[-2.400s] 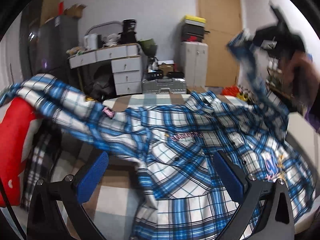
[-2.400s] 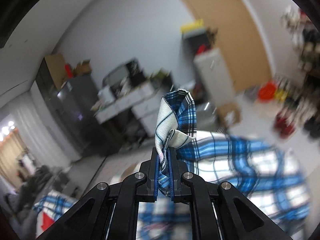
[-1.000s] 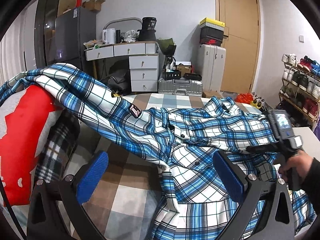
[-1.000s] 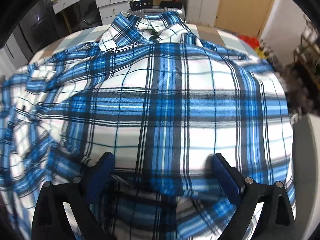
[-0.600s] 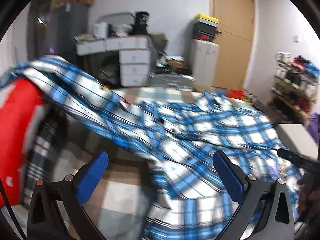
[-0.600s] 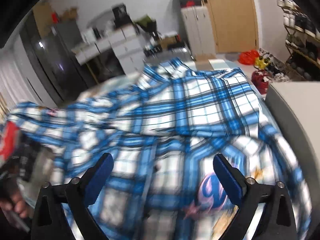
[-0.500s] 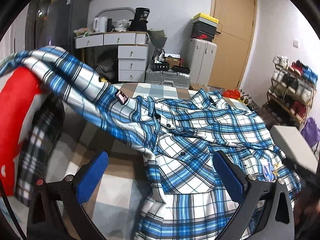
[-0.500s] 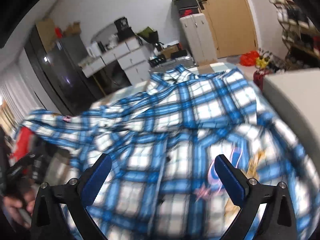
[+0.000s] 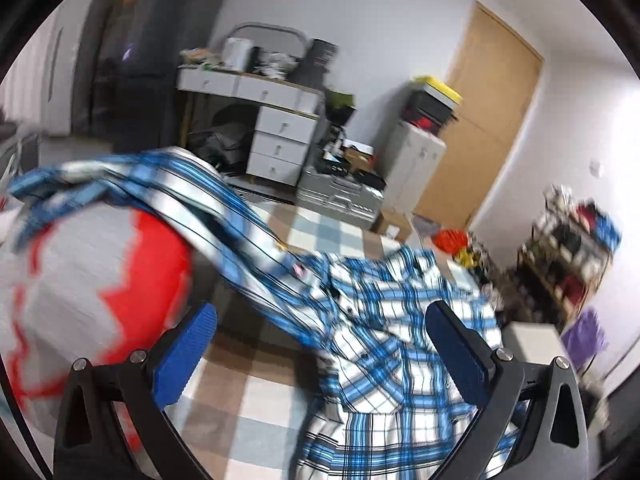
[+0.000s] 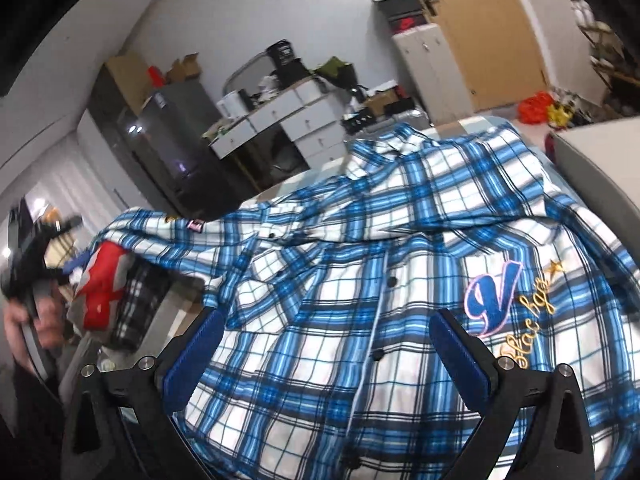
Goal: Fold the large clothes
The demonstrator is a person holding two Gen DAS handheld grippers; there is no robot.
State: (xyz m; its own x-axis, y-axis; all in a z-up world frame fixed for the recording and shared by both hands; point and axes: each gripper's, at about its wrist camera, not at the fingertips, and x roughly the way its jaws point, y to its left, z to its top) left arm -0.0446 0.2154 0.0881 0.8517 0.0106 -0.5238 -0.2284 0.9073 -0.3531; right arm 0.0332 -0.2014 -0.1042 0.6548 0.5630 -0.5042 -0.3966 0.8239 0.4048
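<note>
1. On the checked tabletop (image 9: 256, 408) the plaid shirt (image 10: 360, 280) lies front up, one sleeve (image 9: 192, 196) draped past its left edge over a red-and-grey cloth (image 9: 100, 280).
2. Both jaws stand wide and empty: left hand-held gripper (image 9: 320, 356), right hand-held gripper (image 10: 326, 354).
3. Spreading seems finished; next, I judge, take the draped sleeve and fold it inward.

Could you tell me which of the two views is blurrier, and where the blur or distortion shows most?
Left wrist view: motion blur smears the plaid shirt and red-and-grey garment; the open tongs stay sharp. Right wrist view: crisper, the shirt's embroidered logo readable, only the hand at the left edge blurred. Both show fisheye bending.
</note>
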